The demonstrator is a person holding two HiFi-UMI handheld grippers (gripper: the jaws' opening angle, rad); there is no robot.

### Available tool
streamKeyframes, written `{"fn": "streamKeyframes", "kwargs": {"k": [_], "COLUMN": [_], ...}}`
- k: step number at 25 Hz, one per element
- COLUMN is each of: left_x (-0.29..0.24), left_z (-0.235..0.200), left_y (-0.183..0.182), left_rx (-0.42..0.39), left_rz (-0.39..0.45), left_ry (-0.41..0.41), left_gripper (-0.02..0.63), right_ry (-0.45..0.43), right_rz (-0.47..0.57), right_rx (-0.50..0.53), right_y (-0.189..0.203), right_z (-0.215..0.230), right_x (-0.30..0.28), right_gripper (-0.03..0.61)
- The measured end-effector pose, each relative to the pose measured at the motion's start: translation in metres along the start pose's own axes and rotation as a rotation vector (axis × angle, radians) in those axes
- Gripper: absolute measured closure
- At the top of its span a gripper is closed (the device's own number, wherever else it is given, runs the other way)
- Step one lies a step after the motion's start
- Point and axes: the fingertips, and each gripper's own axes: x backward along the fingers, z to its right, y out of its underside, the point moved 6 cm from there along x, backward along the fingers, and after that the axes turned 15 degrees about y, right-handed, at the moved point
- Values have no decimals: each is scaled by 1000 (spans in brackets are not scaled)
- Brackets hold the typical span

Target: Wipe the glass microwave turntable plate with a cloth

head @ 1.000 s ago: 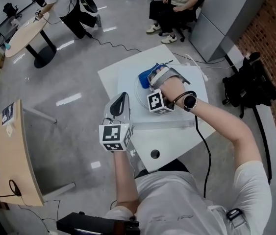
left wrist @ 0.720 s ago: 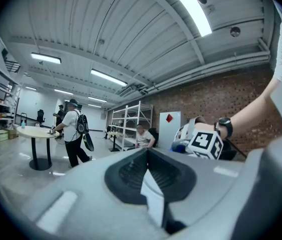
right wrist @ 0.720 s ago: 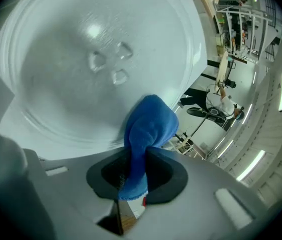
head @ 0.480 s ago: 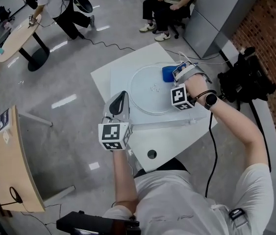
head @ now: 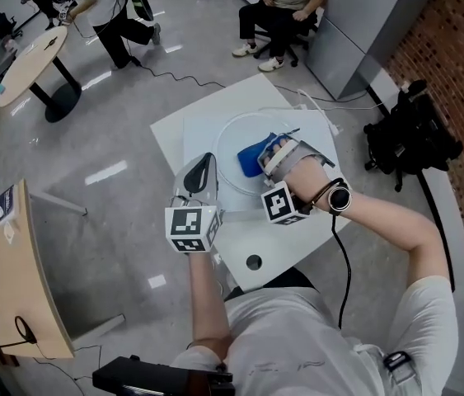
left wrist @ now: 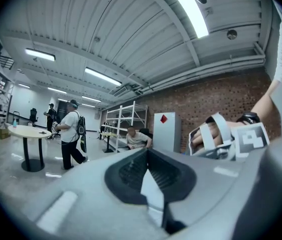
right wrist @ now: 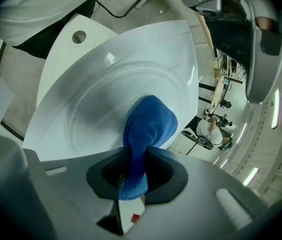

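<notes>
The round glass turntable plate [head: 230,143] lies flat on a small white table [head: 174,130]. A blue cloth [head: 252,159] rests on the plate near its middle, with my right gripper [head: 263,163] shut on it. In the right gripper view the cloth [right wrist: 150,124] bulges out from between the jaws and presses on the glass plate [right wrist: 95,109]. My left gripper [head: 202,172] hangs at the table's left front edge, off the plate, shut with nothing in it. Its own view looks up at the ceiling and across the room, where the left gripper [left wrist: 150,156] has its jaws together.
The table has a round hole [head: 253,262] near its front edge and a cable [head: 345,258] hanging at the right. A black bag [head: 409,134] sits on the floor to the right, a grey cabinet [head: 355,23] behind. A wooden board [head: 17,262] stands left. People are at the back.
My right gripper has carried the blue cloth across the plate, out to its far right rim, then back toward the middle. The left gripper has stayed in place.
</notes>
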Motion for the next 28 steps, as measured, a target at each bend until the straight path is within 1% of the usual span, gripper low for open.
{"fn": "streamKeyframes", "kwargs": {"k": [3, 7, 10, 13, 17, 21, 25, 28], "left_x": [4, 5, 3, -1, -11, -20, -25, -22], "left_z": [-4, -9, -10, -9, -2, 4, 7, 7], "left_y": [-2, -6, -9, -10, -7, -8, -9, -12], "left_rx": [-8, -16, -24, -26, -19, -23, -27, -34], "left_rz": [-5, -12, -15, -11, -15, -12, -2, 13], "left_ry": [-15, -20, -11, 1, 22, 48, 50, 31], "left_gripper": [612, 612, 612, 612, 612, 611, 612, 612], "right_ry": [30, 8, -31, -77, -117, -147, -155, -145], "right_rz": [17, -22, -67, -118, -153, -154, -103, -28], "right_rx": [-10, -73, -122, -149, -149, -134, -143, -185], "right_y": [-10, 3, 24, 48, 69, 71, 55, 32], "right_z": [24, 40, 35, 14, -18, -44, -52, -38], "right_x": [-19, -54, -72, -77, -60, -32, -3, 12], "right_gripper": [514, 513, 512, 512, 514, 513, 512, 512]}}
